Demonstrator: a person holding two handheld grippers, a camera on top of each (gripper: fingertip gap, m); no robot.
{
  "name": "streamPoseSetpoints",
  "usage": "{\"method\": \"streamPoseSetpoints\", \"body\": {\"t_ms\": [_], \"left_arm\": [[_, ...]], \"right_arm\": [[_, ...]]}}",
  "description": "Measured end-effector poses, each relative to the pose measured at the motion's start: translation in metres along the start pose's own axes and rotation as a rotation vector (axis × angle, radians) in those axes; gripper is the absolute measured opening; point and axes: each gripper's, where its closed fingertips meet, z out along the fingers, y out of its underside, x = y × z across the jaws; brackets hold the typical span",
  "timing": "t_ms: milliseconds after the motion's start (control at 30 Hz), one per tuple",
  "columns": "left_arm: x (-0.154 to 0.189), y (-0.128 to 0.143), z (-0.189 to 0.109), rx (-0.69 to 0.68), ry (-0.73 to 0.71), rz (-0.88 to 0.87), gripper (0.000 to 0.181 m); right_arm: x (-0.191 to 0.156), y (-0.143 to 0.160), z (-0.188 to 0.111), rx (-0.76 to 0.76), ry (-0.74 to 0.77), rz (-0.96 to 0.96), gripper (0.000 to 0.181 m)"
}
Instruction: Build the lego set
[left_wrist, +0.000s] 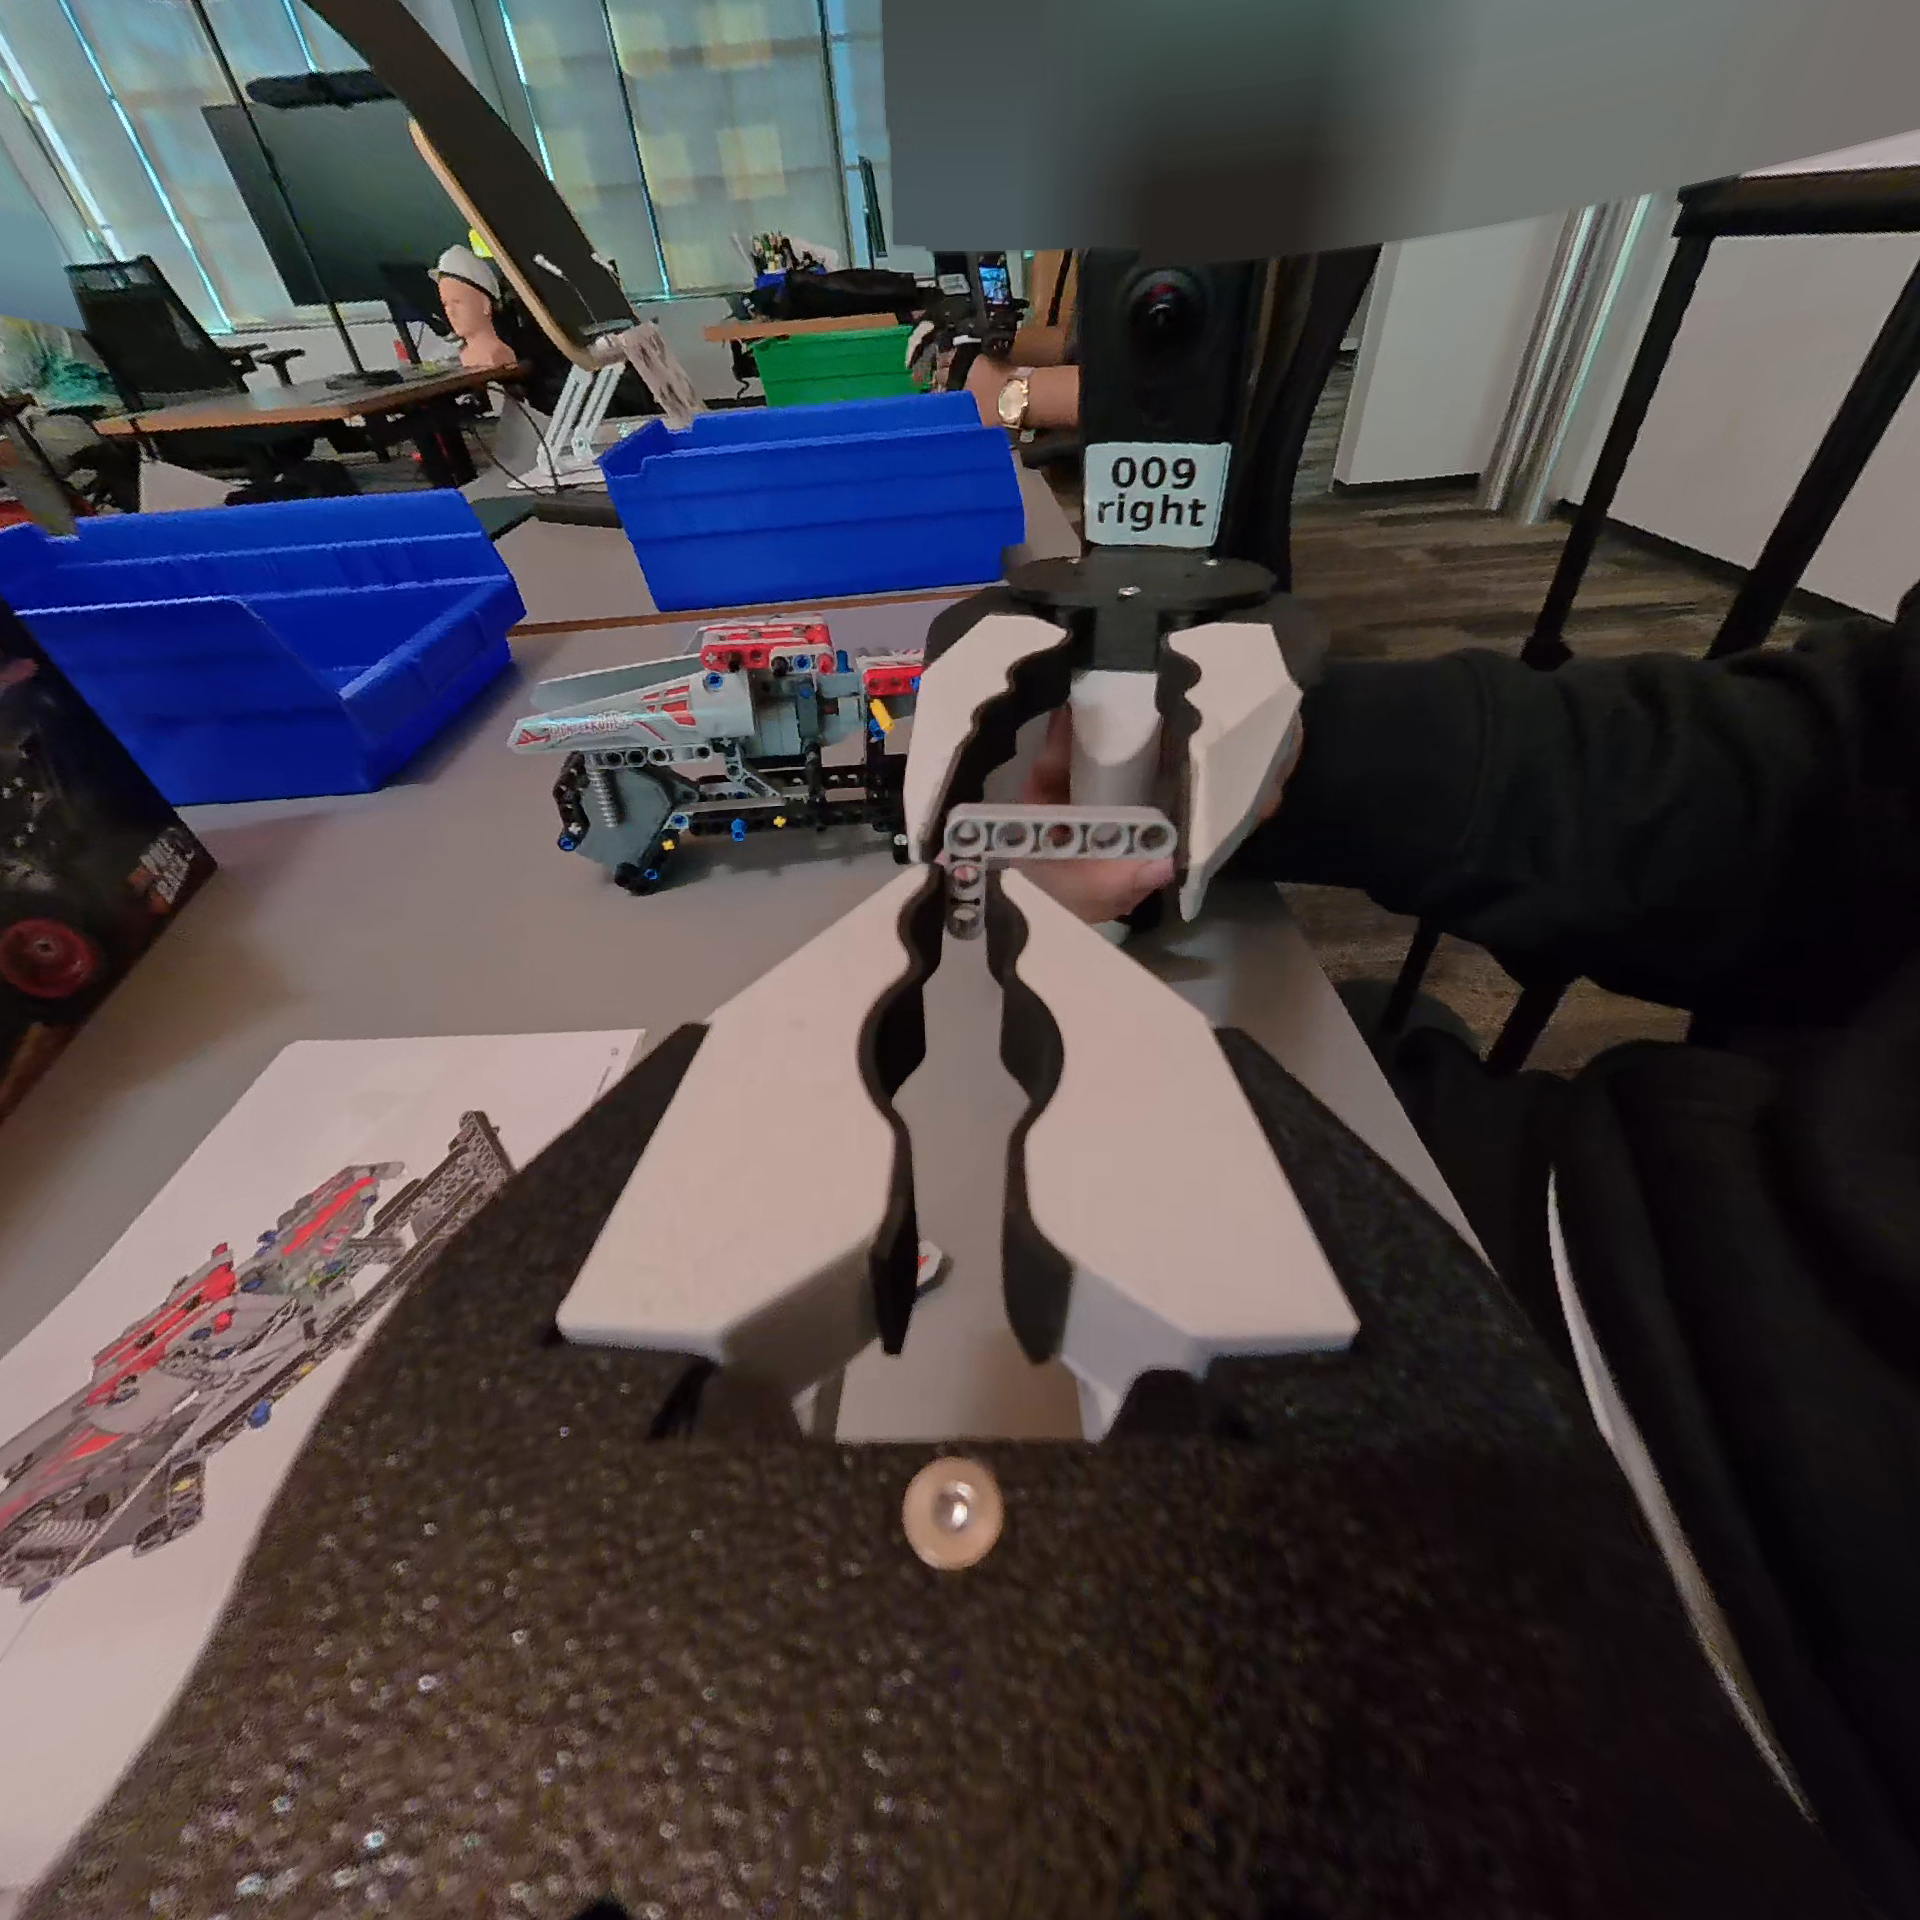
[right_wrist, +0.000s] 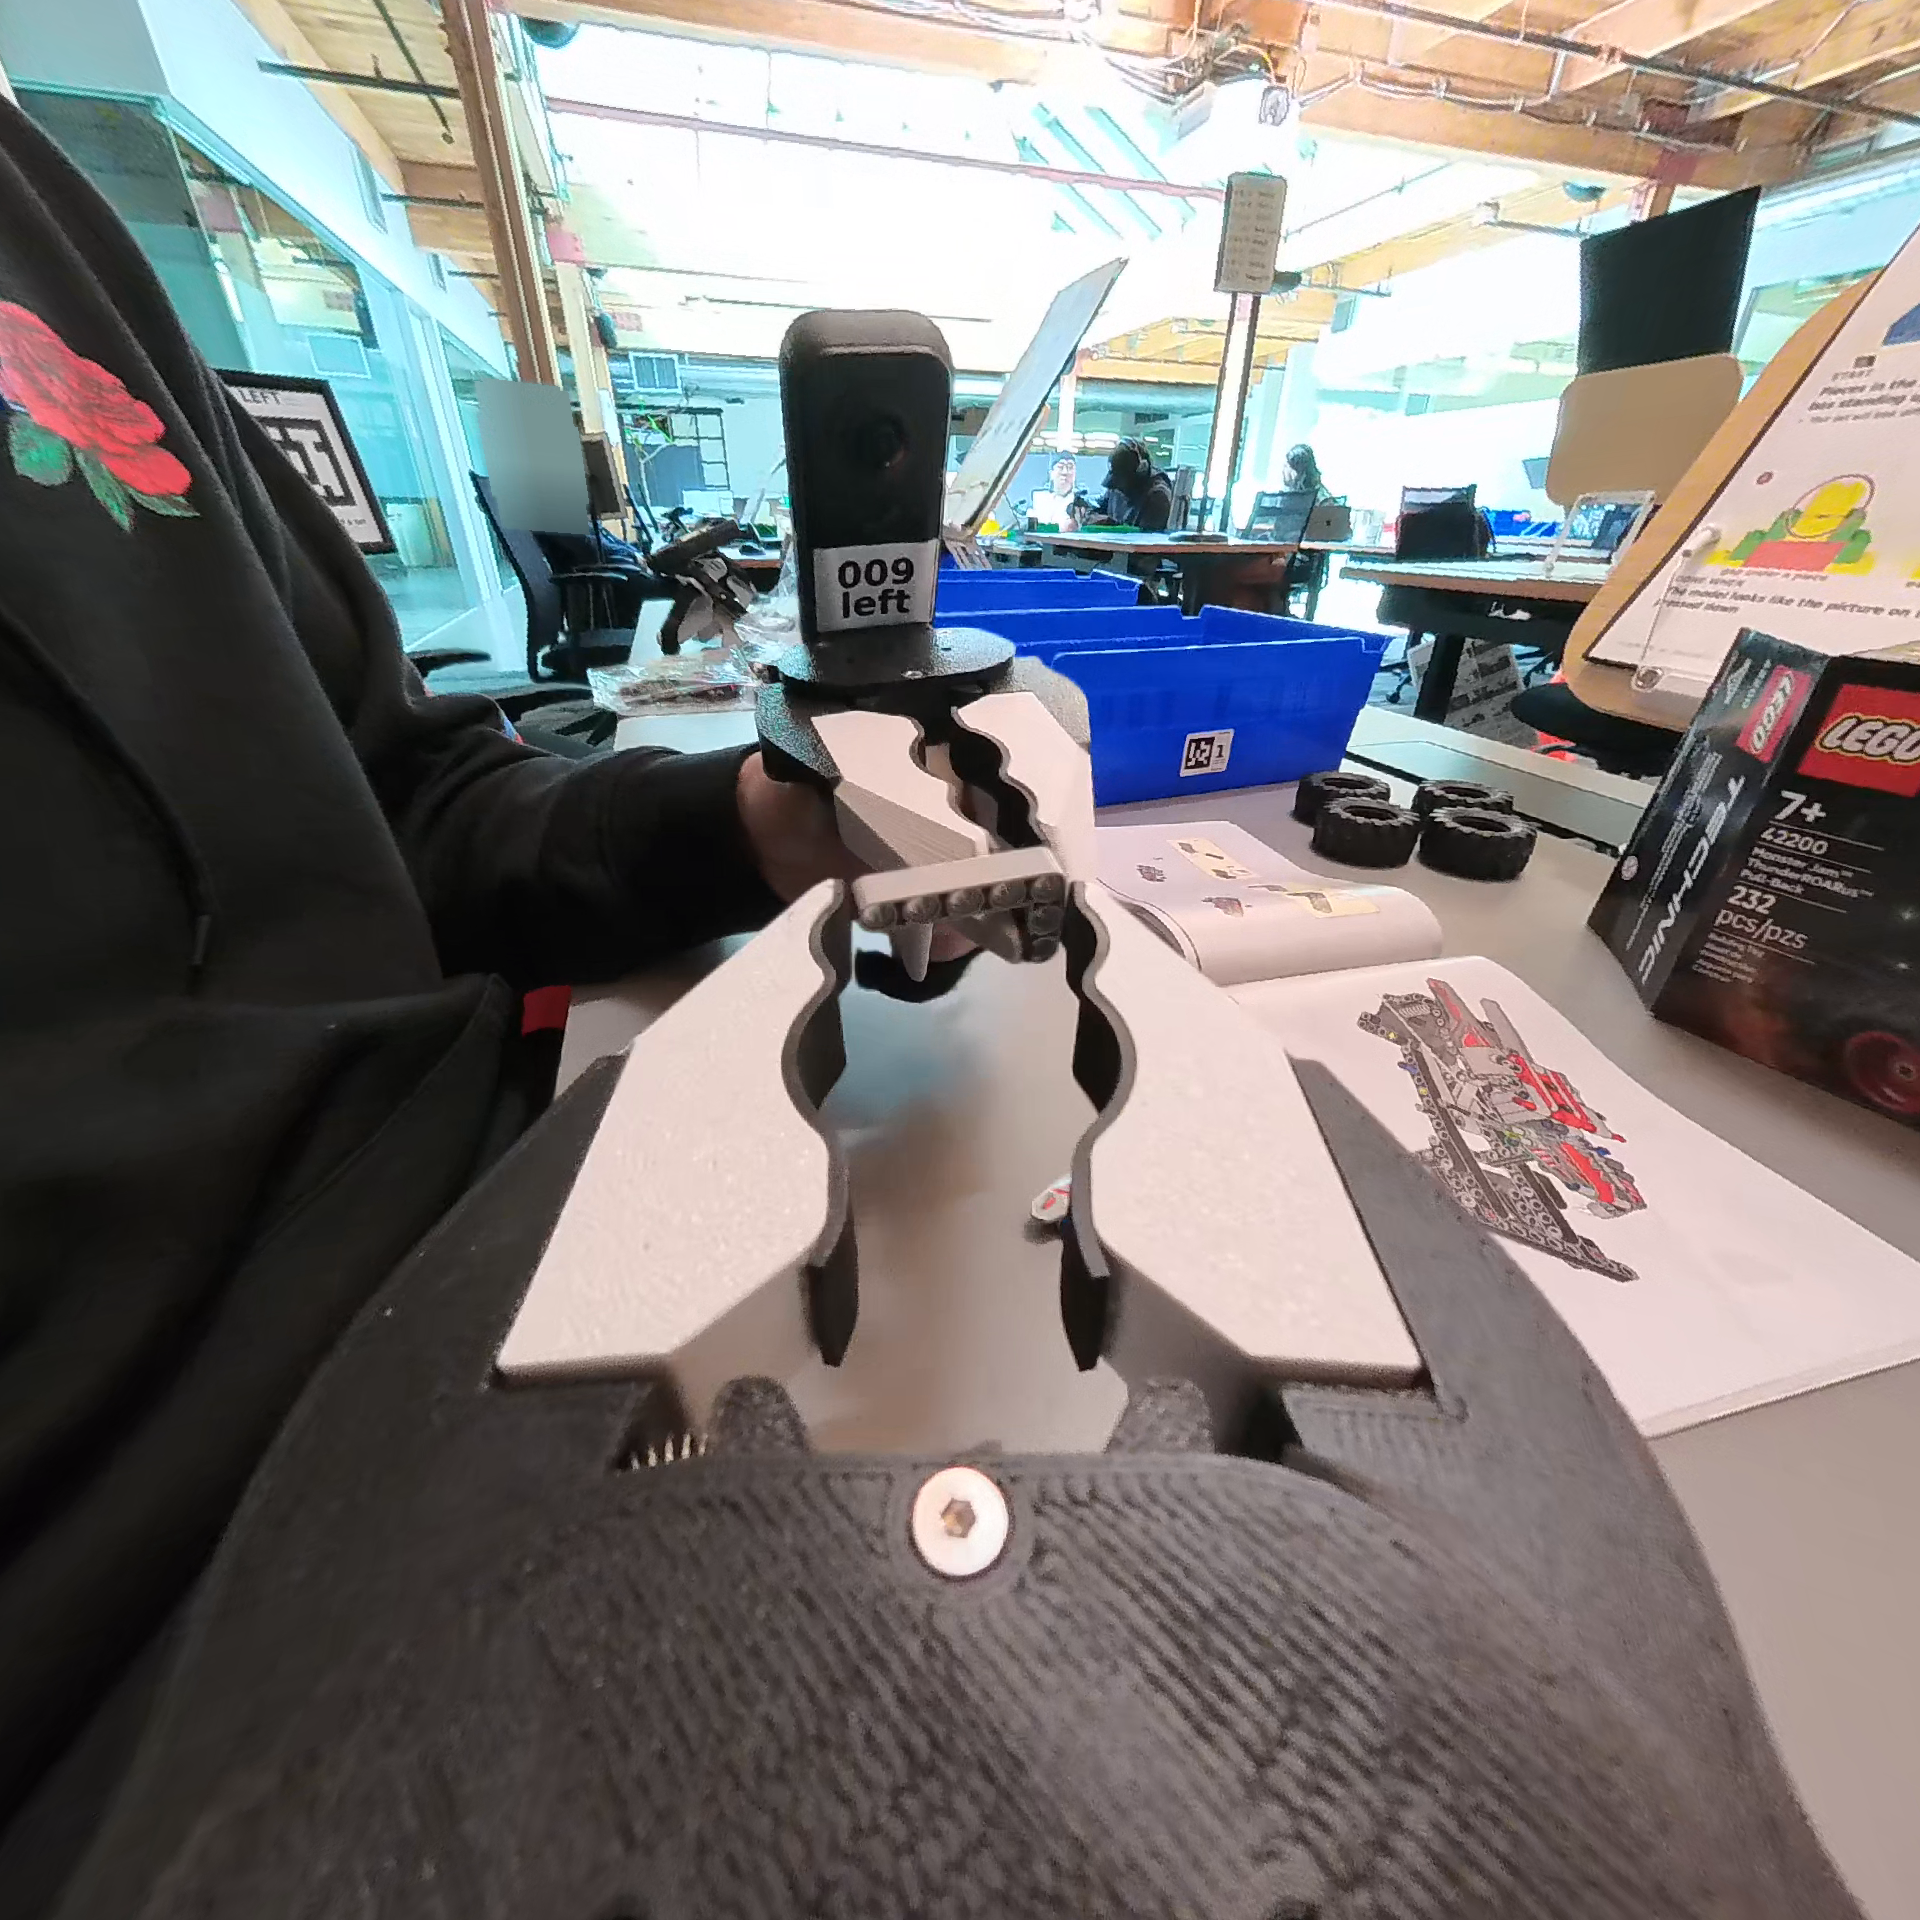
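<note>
Both grippers meet above the table (left_wrist: 395, 935) on one grey L-shaped beam (left_wrist: 1060, 836). The left gripper (left_wrist: 964, 883) has its fingers nearly closed, pinching the beam's short arm at the tips. The right gripper (right_wrist: 961, 914) has wider-set fingers spanning the long arm end to end. The model (left_wrist: 717, 738) sits beyond the left fingers.

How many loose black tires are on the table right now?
4, clustered in the right wrist view behind the open booklet: tires at and, between the blue bin and the set box. More could hide behind them.
</note>
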Motion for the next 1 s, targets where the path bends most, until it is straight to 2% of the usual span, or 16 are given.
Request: {"method": "streamPoseSetpoints", "body": {"t_ms": [133,300,500,567,667,767,867,933,1000], "left_arm": [[0.005,0.000,0.001,0.004,0.032,-0.012,0.005],[0.003,0.004,0.002,-0.014,0.031,-0.043,0.005],[0.001,0.007,0.003,-0.021,0.036,-0.112,0.006],[0.000,0.007,0.004,-0.020,0.017,-0.120,0.022],[-0.007,0.014,0.005,-0.084,-0.053,-0.124,0.032],[-0.013,0.037,0.004,-0.297,-0.161,-0.111,0.038],[-0.026,0.054,-0.004,-0.453,-0.307,-0.001,0.048],[-0.038,0.052,-0.008,-0.444,-0.397,0.067,0.049],[-0.044,0.053,-0.011,-0.418,-0.429,0.007,0.051]], "right_arm": [[-0.002,-0.001,0.000,0.010,-0.014,0.009,0.050],[-0.004,0.001,0.001,-0.006,-0.029,0.003,0.040],[-0.001,0.005,0.005,-0.040,0.001,-0.030,0.040],[0.003,0.004,0.003,-0.034,0.024,-0.031,0.040],[0.013,0.008,-0.004,-0.065,0.084,-0.039,0.040],[0.019,0.006,-0.009,-0.056,0.120,-0.049,0.040],[0.020,0.005,-0.010,-0.048,0.122,-0.039,0.040],[0.022,0.005,-0.010,-0.049,0.133,-0.036,0.040],[0.022,0.004,-0.011,-0.042,0.138,-0.037,0.040]]}}
